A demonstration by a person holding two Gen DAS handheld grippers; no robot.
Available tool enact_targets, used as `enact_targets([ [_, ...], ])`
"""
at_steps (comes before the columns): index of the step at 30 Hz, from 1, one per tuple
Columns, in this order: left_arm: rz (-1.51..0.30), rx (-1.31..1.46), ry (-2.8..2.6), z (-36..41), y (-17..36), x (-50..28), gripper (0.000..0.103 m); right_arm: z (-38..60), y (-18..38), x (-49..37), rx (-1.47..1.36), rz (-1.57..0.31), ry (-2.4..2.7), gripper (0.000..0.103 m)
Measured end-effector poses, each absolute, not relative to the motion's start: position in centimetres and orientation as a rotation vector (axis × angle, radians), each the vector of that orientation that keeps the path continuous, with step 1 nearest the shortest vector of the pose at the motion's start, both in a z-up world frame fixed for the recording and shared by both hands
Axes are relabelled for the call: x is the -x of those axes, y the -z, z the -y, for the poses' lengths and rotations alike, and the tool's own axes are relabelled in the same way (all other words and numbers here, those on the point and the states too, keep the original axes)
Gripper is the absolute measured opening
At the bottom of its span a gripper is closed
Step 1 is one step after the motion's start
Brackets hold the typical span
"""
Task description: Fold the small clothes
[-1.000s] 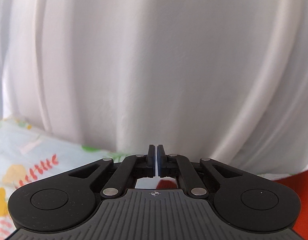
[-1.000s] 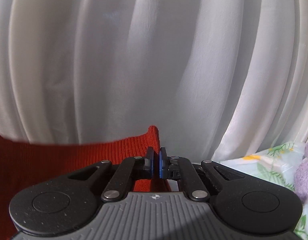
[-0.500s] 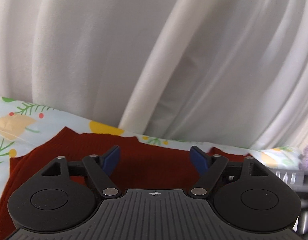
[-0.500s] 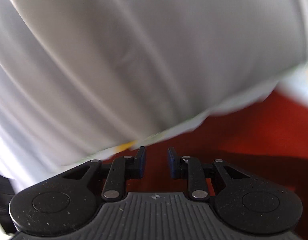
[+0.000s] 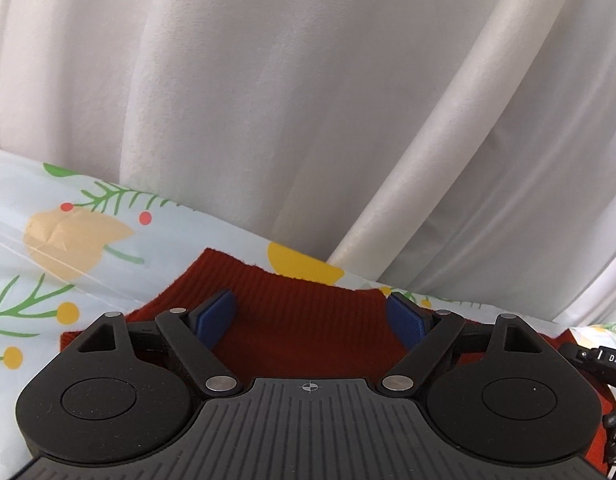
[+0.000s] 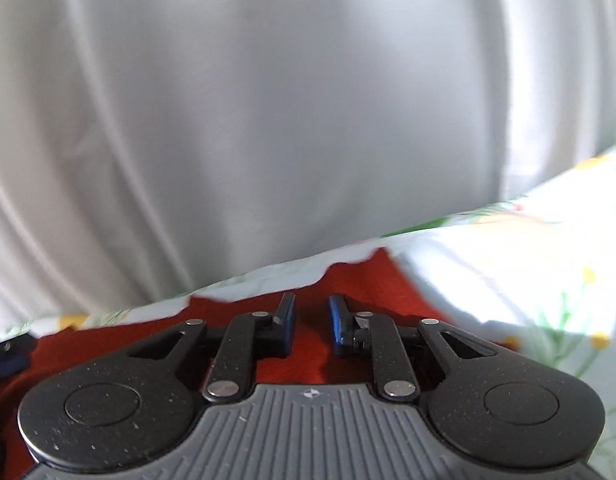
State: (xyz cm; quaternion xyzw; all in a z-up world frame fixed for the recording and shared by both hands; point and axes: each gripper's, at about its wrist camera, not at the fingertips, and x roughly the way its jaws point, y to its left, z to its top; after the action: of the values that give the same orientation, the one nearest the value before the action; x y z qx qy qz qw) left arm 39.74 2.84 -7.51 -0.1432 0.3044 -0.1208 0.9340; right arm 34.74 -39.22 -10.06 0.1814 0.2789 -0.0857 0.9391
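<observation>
My left wrist camera sits low, looking forward along its fingers toward the white curtain [image 5: 308, 100] at twelve o'clock. My right wrist camera faces likewise, tilted. Both share the red knit garment [image 5: 308, 320] close below, on the floral cloth [image 6: 508, 260].

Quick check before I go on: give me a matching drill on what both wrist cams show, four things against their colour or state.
Things:
1. red knit garment
2. left gripper
3. right gripper
4. curtain

States:
A. white, hanging in folds
B. wide open
C. narrowly open
D. lying on the floral sheet

Pairs: 1-D, 2-B, 3-C, 4-A
</observation>
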Motion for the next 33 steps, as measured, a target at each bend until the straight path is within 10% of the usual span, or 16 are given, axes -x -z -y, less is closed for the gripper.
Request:
enact_targets([
  [13, -0.663, 0.138, 0.229, -1.7, 6.4, -38.9, 0.091, 35.5, 9.4, -36.5, -0.1, -0.628, 0.319, 0.053],
  [33, -0.634, 0.225, 0.034, -8.8, 5.2, -33.0, 0.099, 26.3, 8.8, -29.9, 0.1, -0.603, 0.055, 0.029],
])
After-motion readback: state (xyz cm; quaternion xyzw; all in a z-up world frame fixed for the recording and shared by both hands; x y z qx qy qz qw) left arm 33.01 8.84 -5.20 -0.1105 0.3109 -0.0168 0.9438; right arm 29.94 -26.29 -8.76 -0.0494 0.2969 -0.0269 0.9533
